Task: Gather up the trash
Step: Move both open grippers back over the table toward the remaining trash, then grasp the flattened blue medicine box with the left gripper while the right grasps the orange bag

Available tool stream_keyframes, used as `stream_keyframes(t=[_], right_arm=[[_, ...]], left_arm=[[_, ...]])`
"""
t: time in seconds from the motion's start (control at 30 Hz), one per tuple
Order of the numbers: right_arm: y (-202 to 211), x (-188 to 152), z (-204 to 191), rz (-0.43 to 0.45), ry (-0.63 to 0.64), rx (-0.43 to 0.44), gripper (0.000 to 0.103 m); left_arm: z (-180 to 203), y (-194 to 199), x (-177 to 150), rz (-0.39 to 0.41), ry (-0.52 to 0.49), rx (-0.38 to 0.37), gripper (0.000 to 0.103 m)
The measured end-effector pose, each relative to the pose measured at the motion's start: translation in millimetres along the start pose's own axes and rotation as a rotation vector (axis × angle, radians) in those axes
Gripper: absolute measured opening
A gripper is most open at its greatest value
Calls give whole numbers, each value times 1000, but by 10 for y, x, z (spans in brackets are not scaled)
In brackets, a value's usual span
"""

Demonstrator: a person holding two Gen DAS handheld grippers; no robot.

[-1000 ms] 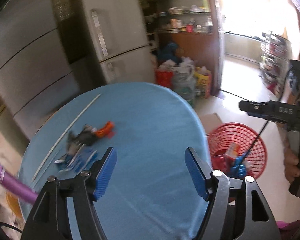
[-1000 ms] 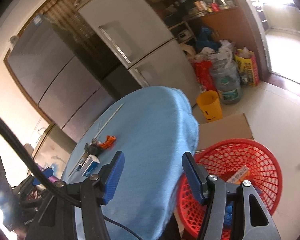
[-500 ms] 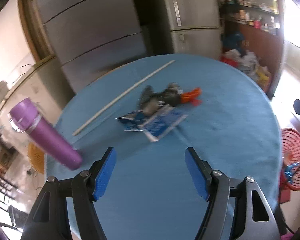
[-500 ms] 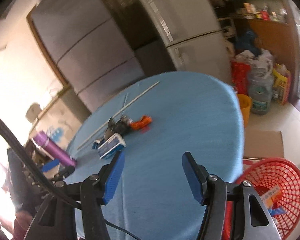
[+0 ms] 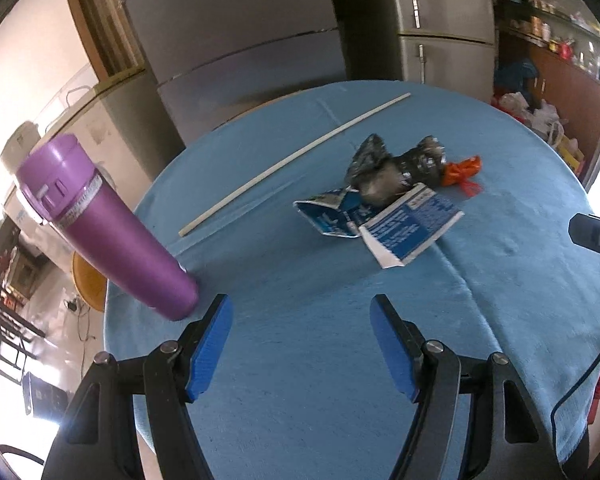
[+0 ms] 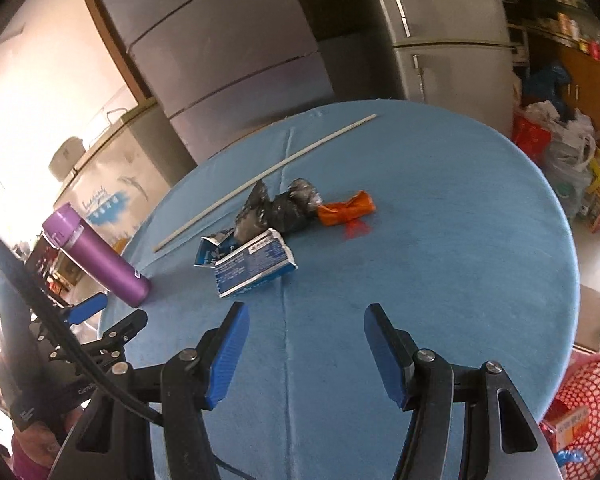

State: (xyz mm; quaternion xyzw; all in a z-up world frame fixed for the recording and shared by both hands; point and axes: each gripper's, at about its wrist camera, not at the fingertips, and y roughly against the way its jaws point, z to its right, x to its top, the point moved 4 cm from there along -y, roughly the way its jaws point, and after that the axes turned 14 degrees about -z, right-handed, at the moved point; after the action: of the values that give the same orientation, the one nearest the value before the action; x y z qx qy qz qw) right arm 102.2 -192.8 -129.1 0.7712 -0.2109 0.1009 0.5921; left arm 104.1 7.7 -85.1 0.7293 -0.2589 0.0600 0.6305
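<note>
Trash lies in a small heap on the round blue table point(image 5: 300, 360) point(image 6: 440, 280): a flattened blue and white carton point(image 5: 408, 224) point(image 6: 252, 266), a crumpled black and silver wrapper point(image 5: 396, 168) point(image 6: 280, 210) and an orange wrapper point(image 5: 462, 170) point(image 6: 348, 210). A long white stick point(image 5: 296, 156) point(image 6: 264, 176) rests behind them. My left gripper point(image 5: 300, 344) hangs open over the near table, with nothing between its blue pads. My right gripper point(image 6: 304, 352) is also open and empty, short of the carton. A red mesh basket point(image 6: 576, 408) holding trash stands on the floor at the right.
A purple bottle point(image 5: 108, 228) point(image 6: 96, 256) stands at the table's left edge, close to my left gripper. Grey refrigerators point(image 5: 240, 40) stand behind the table. Bags and shelves point(image 6: 560, 148) crowd the back right corner. The left gripper's body point(image 6: 88, 344) shows at the lower left of the right wrist view.
Both grippers have swung left from the red basket to face the trash heap on the table. The purple bottle has come into view. Neither jaw opening has changed.
</note>
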Motion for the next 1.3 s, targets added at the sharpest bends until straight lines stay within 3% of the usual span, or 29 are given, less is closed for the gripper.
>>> stream_keyframes(t=[0.63,1.3], right_arm=[[-508,417,-266,-62,33,-7,64],[-870,769,-50,-94,-17,-13,64]], left_arm=[[-175,-538,186,-103,48,-36,72],[6,-828,488,-139,16,-62,72]])
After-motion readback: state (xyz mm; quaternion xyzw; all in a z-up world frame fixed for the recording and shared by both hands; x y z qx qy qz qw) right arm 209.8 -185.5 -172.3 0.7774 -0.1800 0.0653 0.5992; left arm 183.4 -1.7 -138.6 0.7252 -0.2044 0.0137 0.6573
